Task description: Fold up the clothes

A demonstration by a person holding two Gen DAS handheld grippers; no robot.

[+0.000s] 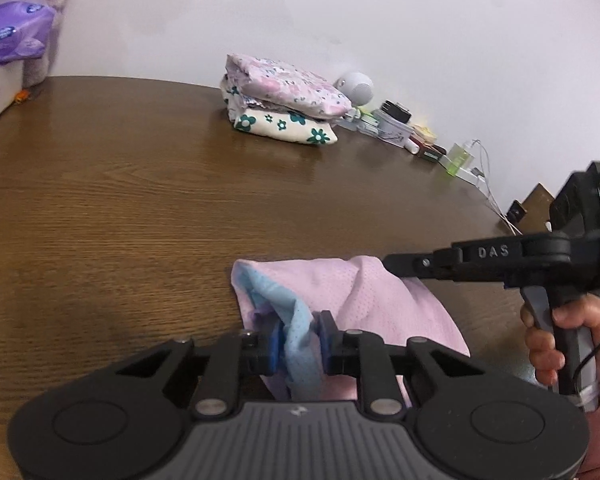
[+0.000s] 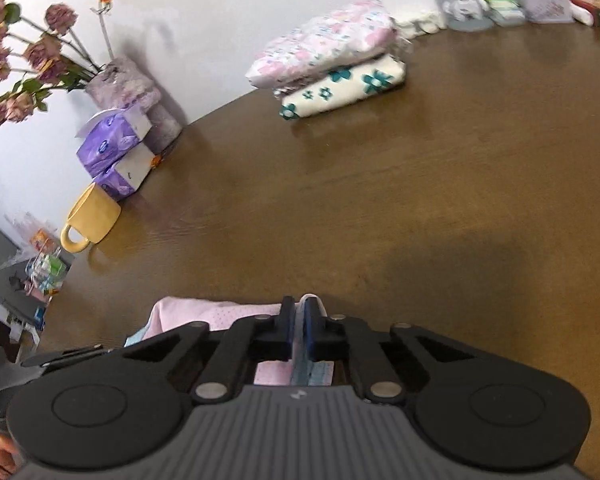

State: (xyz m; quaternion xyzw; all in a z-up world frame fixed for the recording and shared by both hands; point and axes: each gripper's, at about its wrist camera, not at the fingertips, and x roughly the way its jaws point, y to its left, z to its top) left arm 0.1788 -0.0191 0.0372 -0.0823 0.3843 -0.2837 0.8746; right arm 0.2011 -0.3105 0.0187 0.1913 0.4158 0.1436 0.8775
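Left tool (image 1: 299,344) pinching pink garment (image 1: 356,292), garment's near edge hidden under tool body

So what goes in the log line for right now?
left gripper: shut on pink garment | right gripper: shut on pink garment | folded stack: behind

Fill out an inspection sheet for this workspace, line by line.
Surface: brown wood-grain table, mostly bare.
Job's things: pink mesh garment with blue lining at the near edge; stack of folded floral clothes by the wall.
Clutter: purple tissue packs, yellow mug, small boxes.
Grippers: left claw shut on the blue lining; right claw shut on the garment's edge.
Cables: thin white cable at the far right.
Surroundings: white wall, dried pink flowers.
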